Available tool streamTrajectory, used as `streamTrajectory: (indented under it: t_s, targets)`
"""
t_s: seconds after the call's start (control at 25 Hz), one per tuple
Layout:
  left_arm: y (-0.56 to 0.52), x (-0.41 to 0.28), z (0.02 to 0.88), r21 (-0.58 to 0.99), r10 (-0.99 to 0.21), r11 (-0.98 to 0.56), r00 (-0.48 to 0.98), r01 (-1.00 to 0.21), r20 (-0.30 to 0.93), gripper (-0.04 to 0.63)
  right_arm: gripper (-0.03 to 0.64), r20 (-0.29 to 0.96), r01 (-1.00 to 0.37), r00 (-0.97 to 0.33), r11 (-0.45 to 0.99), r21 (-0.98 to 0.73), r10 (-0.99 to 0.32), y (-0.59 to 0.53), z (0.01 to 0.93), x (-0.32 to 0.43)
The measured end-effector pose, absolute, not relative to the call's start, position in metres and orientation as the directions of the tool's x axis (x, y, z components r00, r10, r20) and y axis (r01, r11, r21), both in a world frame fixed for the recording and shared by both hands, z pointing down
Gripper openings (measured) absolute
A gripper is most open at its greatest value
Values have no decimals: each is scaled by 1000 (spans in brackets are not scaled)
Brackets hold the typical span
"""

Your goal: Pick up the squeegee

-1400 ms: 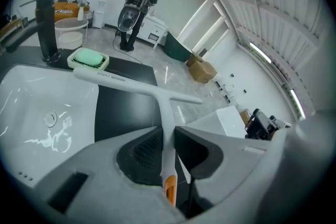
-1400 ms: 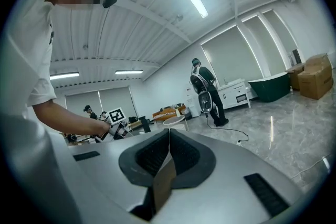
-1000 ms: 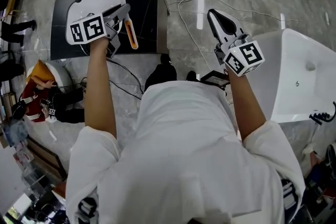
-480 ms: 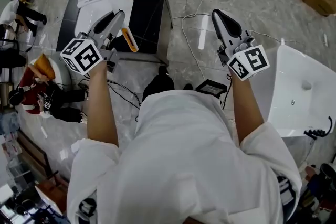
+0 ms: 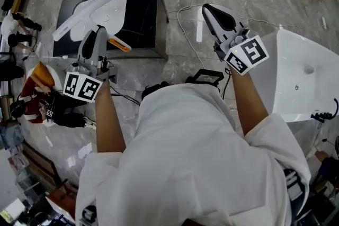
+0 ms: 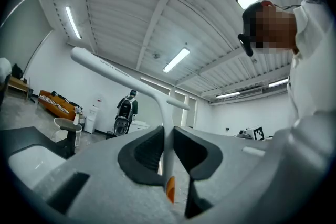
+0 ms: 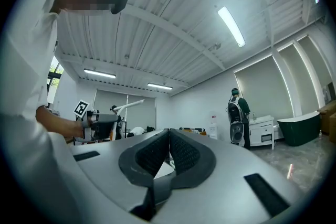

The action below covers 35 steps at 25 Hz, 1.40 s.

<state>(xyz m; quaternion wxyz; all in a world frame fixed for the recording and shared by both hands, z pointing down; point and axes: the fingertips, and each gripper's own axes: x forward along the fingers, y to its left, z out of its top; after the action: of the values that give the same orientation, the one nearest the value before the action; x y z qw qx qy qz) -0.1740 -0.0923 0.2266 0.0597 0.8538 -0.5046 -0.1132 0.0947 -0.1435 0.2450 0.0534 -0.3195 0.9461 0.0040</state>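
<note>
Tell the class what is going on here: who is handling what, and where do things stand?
A person in a white top holds a pair of tongs in each hand. The left tongs grip the white squeegee by its handle; their jaws have just been closing further on it. In the head view the squeegee is held up over a black table. The right tongs are shut with nothing between them, raised off to the side near a white bathtub.

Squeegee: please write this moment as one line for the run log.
step: pick up | squeegee: stem clamped in left gripper, blade above jaws | left gripper: jaws just closing further | right gripper: shut, empty
</note>
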Motion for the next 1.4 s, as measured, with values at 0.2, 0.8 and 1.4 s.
streamTrajectory:
  t_s: [0.2,0.8,1.4]
  targets:
    - [-72,-189,256,255,-884,-468,447,-846,-141,66,14,-63,-582,-810,812,-33,-583,-133,257,70]
    - [-68,-200,309,324,-867,-488,493,-810,-73,62,14,-23,-575,-817,816,-65,-577,-128,282,32]
    - [-75,-214,320,357,-866,-487,495,-798,-74,59,14,-13,-567,-823,822,-57,-568,-137,288,13]
